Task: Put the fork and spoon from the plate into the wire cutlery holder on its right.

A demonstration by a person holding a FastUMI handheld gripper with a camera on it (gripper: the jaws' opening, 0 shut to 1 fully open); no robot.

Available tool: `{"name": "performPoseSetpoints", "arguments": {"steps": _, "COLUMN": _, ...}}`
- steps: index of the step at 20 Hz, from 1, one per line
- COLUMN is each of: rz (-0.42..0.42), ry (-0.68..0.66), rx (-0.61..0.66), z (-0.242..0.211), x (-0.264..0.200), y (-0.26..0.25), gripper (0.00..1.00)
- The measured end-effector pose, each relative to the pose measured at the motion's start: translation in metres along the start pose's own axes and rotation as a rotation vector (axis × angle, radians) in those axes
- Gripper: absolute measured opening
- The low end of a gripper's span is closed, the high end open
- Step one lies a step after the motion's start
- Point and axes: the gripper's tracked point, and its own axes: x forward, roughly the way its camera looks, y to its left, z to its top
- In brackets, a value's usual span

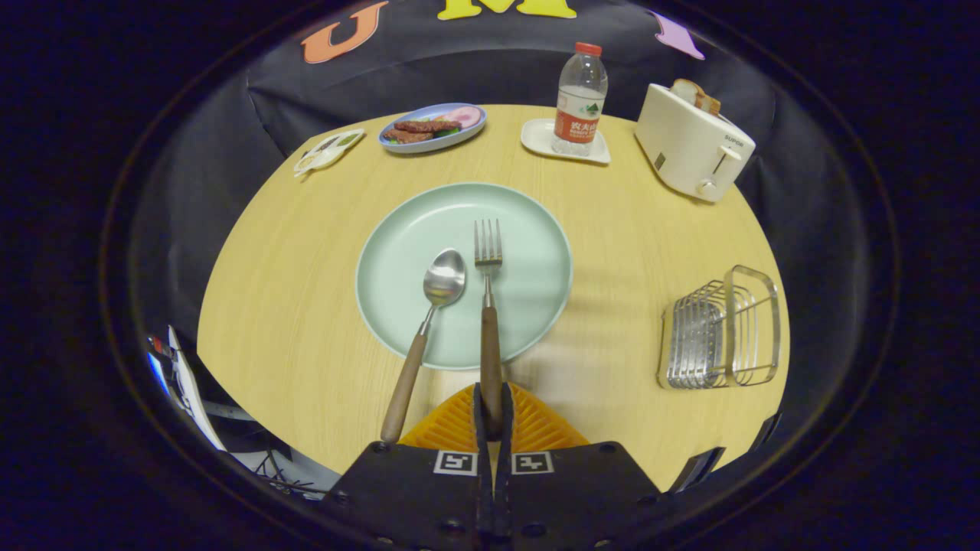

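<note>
A pale green plate lies in the middle of the round wooden table. On it rest a fork and a spoon, both with steel heads and brown wooden handles that reach over the plate's near rim. My gripper is shut on the fork's handle end, both fingers pressing it from the sides. The spoon lies just left of the fingers, its handle slanting toward them. The wire cutlery holder stands to the right of the plate, ahead and right of the fingers.
A white toaster with bread stands at the far right. A water bottle sits on a small white tray behind the plate. A blue dish of food and a small white dish lie far left.
</note>
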Motion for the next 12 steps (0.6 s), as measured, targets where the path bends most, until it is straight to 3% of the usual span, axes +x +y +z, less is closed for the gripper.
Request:
{"name": "performPoseSetpoints", "arguments": {"steps": 5, "rz": 0.021, "ry": -0.044, "rx": 0.03, "z": 0.014, "x": -0.06, "y": -0.031, "gripper": 0.02}}
{"name": "performPoseSetpoints", "arguments": {"steps": 12, "rz": -0.082, "ry": 0.032, "rx": 0.076, "z": -0.02, "x": -0.153, "y": -0.144, "gripper": 0.01}}
